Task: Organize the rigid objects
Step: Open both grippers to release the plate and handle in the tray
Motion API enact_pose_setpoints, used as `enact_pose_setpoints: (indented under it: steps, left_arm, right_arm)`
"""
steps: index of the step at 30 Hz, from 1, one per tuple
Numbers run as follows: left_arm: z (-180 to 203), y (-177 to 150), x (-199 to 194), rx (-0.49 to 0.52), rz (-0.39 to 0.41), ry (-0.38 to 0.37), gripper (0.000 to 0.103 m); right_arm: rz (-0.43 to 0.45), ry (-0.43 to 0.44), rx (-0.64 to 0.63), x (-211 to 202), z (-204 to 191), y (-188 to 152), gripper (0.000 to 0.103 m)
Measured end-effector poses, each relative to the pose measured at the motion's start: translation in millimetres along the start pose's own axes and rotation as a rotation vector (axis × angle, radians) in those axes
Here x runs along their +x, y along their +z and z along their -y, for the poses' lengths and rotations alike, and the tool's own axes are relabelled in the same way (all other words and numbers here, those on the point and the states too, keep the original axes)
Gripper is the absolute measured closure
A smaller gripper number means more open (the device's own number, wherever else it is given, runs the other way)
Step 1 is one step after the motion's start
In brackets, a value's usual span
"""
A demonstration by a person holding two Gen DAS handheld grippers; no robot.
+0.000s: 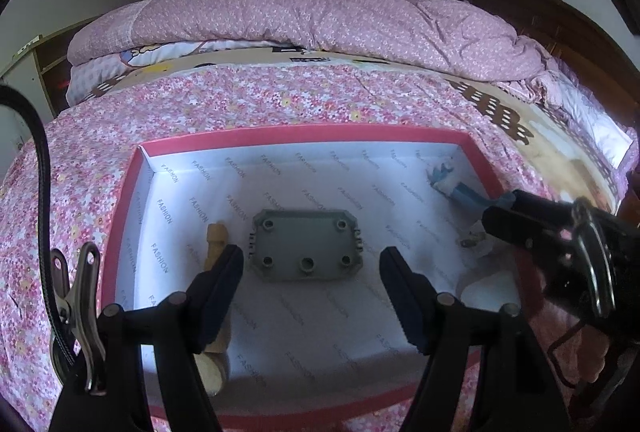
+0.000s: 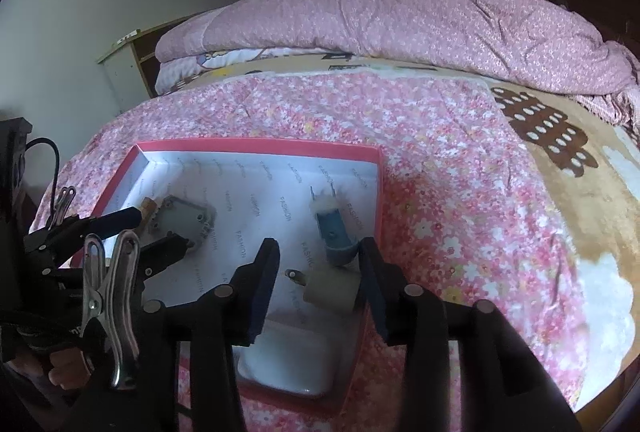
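A red box [image 1: 304, 132] [image 2: 256, 144] lined with white printed paper lies on the bed. In it lie a grey rectangular module [image 1: 306, 250] [image 2: 184, 216], a beige peg [image 1: 216, 236], a blue part [image 2: 334, 232] [image 1: 464, 192], a cream cylinder [image 2: 330, 290] with a metal tab, and a white square block [image 2: 288, 364]. My left gripper [image 1: 312, 260] hangs open over the box, just short of the module. My right gripper [image 2: 319, 248] stands open around the cream cylinder. The cylinder lies close against the right finger and well apart from the left one.
The bed is covered by a pink floral sheet [image 2: 440, 172]. A folded pink quilt [image 1: 320, 16] lies along the far side and a dark headboard [image 1: 560, 20] stands at the right. A hand [image 2: 64, 372] holds the left gripper. Wardrobes line the back wall.
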State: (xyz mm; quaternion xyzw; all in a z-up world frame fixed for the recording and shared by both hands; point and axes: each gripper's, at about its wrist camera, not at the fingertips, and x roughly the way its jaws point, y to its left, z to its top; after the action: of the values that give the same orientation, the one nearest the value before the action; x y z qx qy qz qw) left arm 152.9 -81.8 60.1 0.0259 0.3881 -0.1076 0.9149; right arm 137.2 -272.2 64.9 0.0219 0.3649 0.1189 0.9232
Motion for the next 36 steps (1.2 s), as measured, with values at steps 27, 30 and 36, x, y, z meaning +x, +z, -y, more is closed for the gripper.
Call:
enact_pose_setpoints:
  steps: [27,30,36]
  left_arm:
    - [-2,-7,-18,-0.024,0.005,-0.010,0.029]
    - [-5,-9,-24,-0.030,0.010,-0.010,0.029]
    - [-17,-20,-42,-0.035,0.023,-0.014,0.029]
  right_arm:
    - [0.006,-0.003,-0.014,-13,-7,-10,0.048]
    - [0.006,-0.003,-0.010,-15,-6,-13,0.048]
    - [0.007,0.000,0.008,-26,-1,-21,0.045]
